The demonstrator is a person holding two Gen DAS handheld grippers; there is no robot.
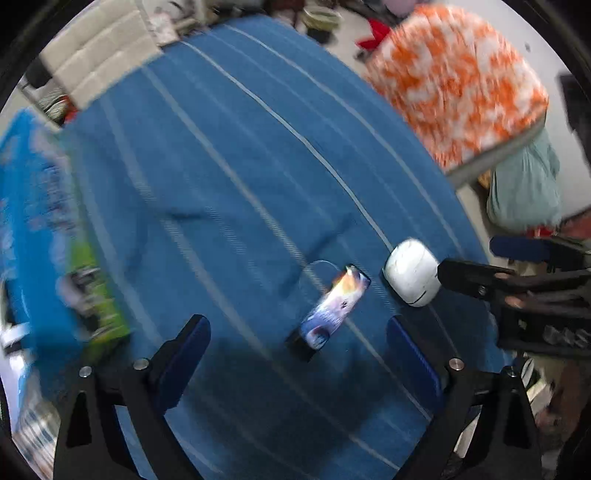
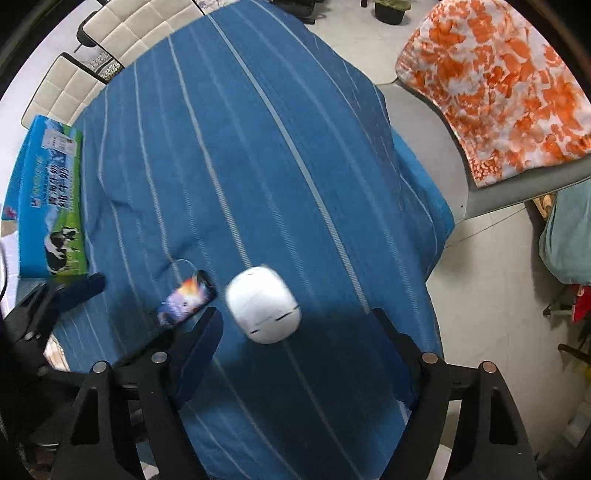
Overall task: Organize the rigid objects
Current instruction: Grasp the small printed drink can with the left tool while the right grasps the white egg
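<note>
A table under a blue striped cloth (image 1: 229, 155) (image 2: 258, 147) carries two small things side by side. One is a small dark box with a colourful picture (image 1: 332, 308) (image 2: 186, 299); the other is a white rounded object (image 1: 412, 273) (image 2: 264, 304). My left gripper (image 1: 297, 326) points down over the picture box, open, and the box shows between its fingers with neither pad on it. My right gripper (image 2: 295, 315) hangs open over the white object, which sits nearer its left finger and touches neither pad. One of the right gripper's fingers (image 1: 469, 278) shows beside the white object.
A blue and green milk carton box (image 1: 44, 229) (image 2: 48, 195) lies at the table's left edge. An orange and white patterned cloth (image 1: 458, 85) (image 2: 509, 85) covers a seat to the right. Beige padded chairs (image 2: 140, 33) stand at the far end. Pale floor tiles (image 2: 491, 295) lie right of the table.
</note>
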